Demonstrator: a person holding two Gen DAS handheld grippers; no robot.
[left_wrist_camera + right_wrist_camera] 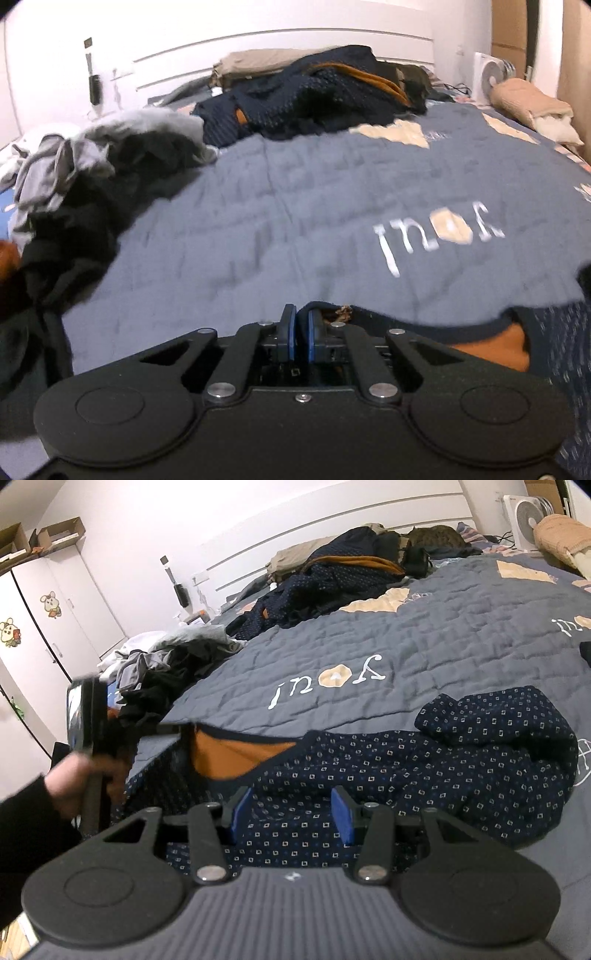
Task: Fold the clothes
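Shirt (369, 768) under right gripper (291, 812), jaws apart

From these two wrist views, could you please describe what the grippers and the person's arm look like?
The left gripper and right gripper are black linkage frames with silver pivot screws, round side discs and blue finger pads. The right gripper's housing is ribbed. The left hand is bare, below a black sleeve.
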